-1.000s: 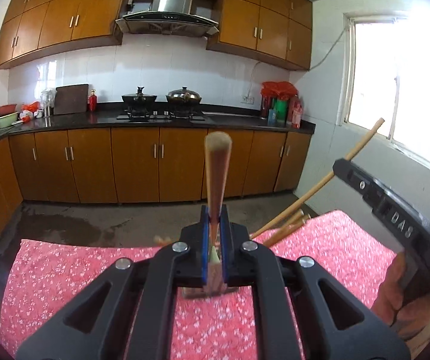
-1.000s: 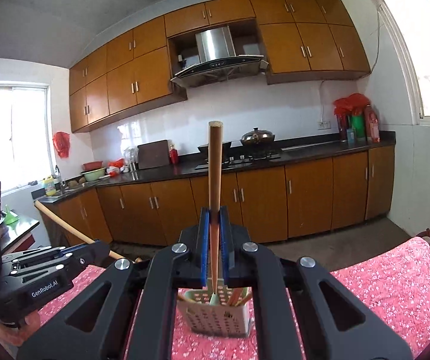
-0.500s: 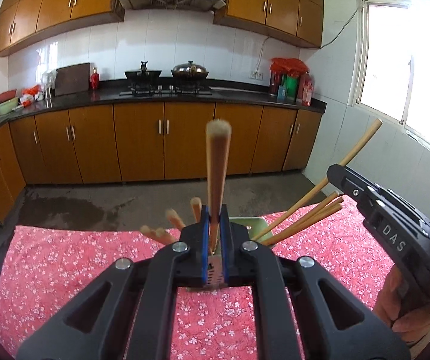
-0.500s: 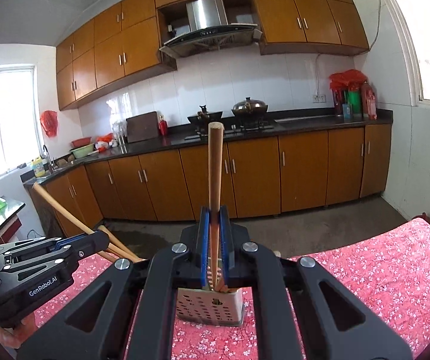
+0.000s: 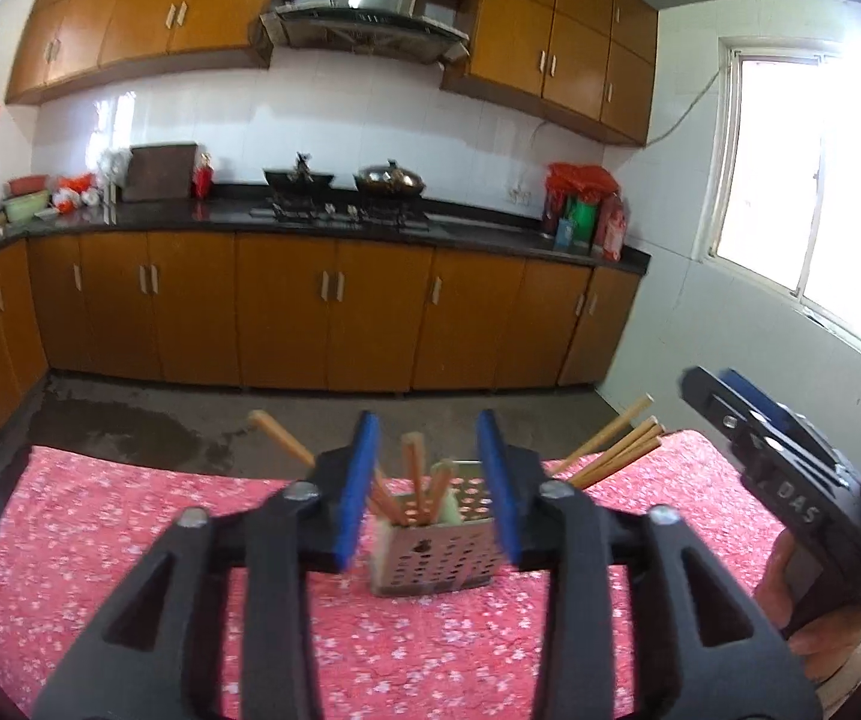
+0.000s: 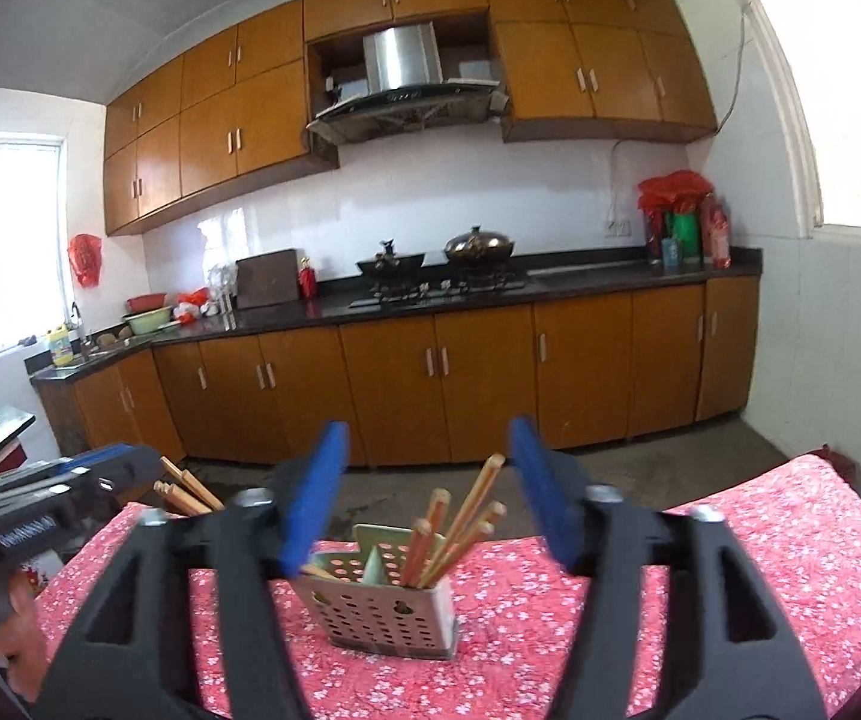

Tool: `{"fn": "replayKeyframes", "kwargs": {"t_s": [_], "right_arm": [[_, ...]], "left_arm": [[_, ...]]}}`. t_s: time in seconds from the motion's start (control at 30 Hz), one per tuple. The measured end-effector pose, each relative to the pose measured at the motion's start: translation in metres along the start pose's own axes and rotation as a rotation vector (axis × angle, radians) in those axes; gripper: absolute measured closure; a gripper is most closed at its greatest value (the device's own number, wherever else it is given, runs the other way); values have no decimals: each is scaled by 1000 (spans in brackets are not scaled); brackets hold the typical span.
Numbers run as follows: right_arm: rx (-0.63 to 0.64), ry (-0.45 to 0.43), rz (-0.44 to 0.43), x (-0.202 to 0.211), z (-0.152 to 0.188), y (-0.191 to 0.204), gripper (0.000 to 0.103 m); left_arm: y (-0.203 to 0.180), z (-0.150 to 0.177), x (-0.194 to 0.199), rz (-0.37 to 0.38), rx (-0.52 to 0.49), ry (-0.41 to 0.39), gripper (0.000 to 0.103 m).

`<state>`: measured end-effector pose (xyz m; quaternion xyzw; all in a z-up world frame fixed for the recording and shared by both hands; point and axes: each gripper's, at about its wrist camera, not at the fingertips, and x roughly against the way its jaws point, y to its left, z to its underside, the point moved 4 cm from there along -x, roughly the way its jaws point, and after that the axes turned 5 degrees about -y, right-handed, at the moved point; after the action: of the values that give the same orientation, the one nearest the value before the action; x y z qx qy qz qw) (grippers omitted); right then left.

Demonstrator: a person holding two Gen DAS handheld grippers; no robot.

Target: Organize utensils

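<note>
Both tools have just let go: the left tool [image 5: 430, 480] and right tool [image 6: 430, 489] are spreading, jaws opening with nothing pinched between them. The chopsticks [image 6: 454, 531] each held a moment ago now stand in the perforated holder [image 6: 388, 615] on the red floral table [image 6: 730, 570]. I judge this pair is stowed.

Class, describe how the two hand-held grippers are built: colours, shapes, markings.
Both the left hand-held gripper and the right hand-held gripper have black angular frames with triangular cut-outs, silver bolts and flat blue finger pads. White lettering marks their sides. No sleeves or cables show.
</note>
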<state>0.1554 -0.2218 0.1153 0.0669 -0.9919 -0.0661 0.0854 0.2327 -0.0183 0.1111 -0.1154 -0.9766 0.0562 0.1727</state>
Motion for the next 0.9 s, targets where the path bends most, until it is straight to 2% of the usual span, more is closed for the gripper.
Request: {"fn": "replayKeyframes", "kwargs": {"t_s": [0.07,0.1,0.13,0.17,0.2,0.27,0.5,0.7,0.9], "right_arm": [[13,-10,19,10,5,-3,21],[20,-12,30,13,7,-3,12],[33,-19,46,20,11,-3,6],[44,-25,63,25,15,-3,5],[57,-30,77,30,20,-3,2],[90,-33,106,41,32,0,2],[105,26,143,71,68,2,2],[132,20,128,97,95,11,2],[125,43,117,109,119,20,2]], "left_arm": [[6,8,17,-44,-27,-30,44],[7,12,23,-58,-36,-41,39],[11,19,34,-89,-56,-63,29],[12,26,43,-115,-72,-80,19],[14,30,48,-132,-80,-90,15],[16,45,66,-181,-111,-126,4],[6,97,104,-265,-193,-158,4],[1,131,116,-257,-175,-137,4],[-4,149,119,-250,-156,-122,4]]}}
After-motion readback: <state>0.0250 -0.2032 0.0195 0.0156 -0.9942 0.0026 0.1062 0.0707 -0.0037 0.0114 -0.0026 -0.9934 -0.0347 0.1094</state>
